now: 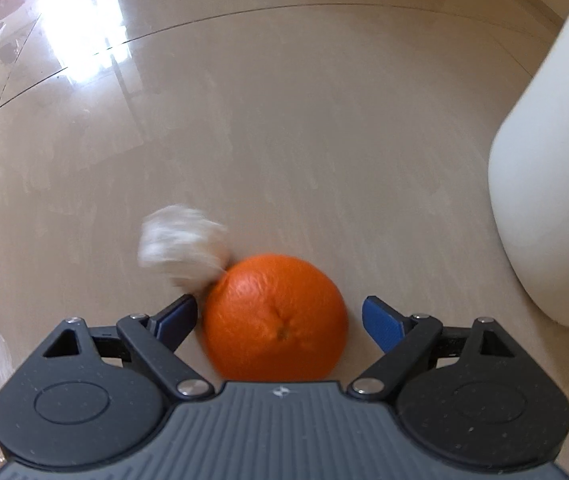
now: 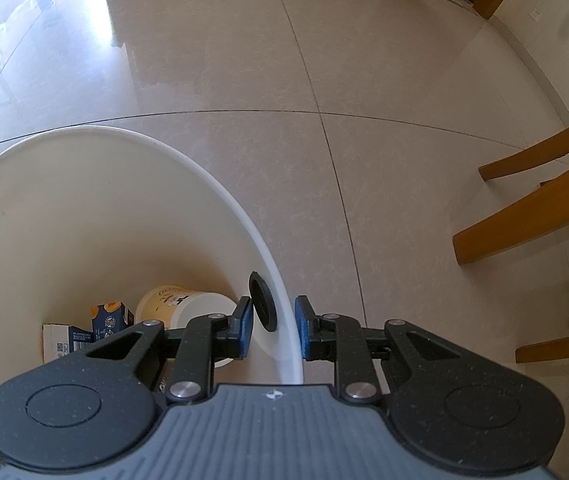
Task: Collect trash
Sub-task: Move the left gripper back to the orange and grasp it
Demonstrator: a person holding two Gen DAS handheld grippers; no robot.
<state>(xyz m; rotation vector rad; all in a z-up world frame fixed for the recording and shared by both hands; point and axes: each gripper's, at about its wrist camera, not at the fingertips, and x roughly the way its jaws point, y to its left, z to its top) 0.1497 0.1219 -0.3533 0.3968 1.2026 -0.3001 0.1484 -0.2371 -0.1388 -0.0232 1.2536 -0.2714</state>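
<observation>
The orange (image 1: 274, 318) is bright, dimpled and round, its stem dimple facing up, sitting on the tiled floor (image 1: 284, 120) between the wide-spread fingers of the left gripper (image 1: 280, 322); neither blue pad visibly presses it. A blurred white paper wad (image 1: 182, 250) lies just ahead-left of that claw, touching the orange. The right gripper (image 2: 272, 330) is narrowed around the white bin (image 2: 260, 240) rim, one finger inside, one outside. Below it, a cup (image 2: 180, 304) and cartons (image 2: 110, 318) are partly hidden by the claw.
</observation>
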